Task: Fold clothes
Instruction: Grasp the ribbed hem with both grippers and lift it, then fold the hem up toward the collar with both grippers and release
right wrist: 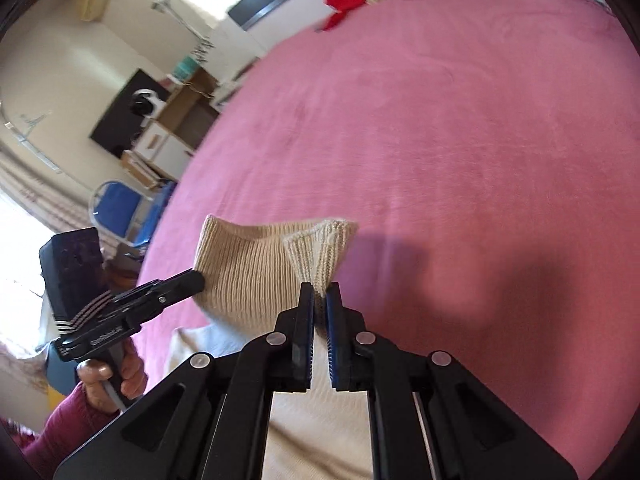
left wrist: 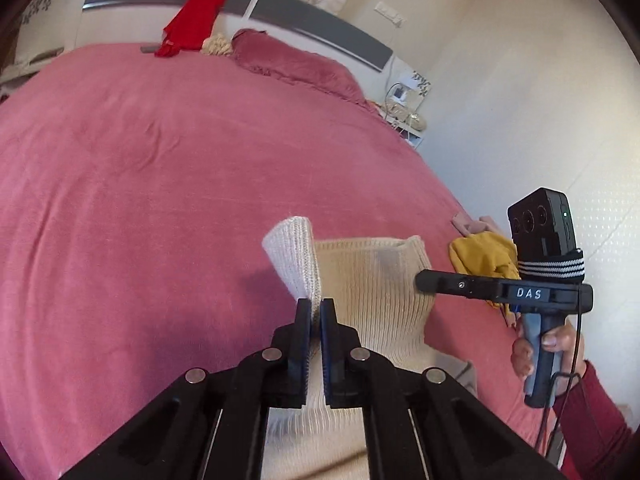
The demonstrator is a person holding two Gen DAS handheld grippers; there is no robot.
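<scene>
Both grippers are clamped on the same cream ribbed knit sweater [left wrist: 372,280], which is lifted off the near part of a pink bedspread [left wrist: 160,168]. Seen from the left wrist, the left gripper [left wrist: 316,308] has its fingers pressed together on the sweater's left edge, with a flap of ribbing standing up above the tips. To the right in that view, the right gripper [left wrist: 420,280], held by a hand [left wrist: 548,344] in a dark red sleeve [left wrist: 600,420], meets the sweater's right edge. From the right wrist, the right gripper's blue-padded fingers [right wrist: 308,320] pinch a fanned corner of ribbing, and the cloth hangs down between the two tools. Just beyond the sweater on the right lies a mustard yellow garment [left wrist: 480,256] at the bed's edge. Far off, a red garment [left wrist: 196,12] hangs over the grey headboard [left wrist: 304,12], beside a pink pillow [left wrist: 296,60].
</scene>
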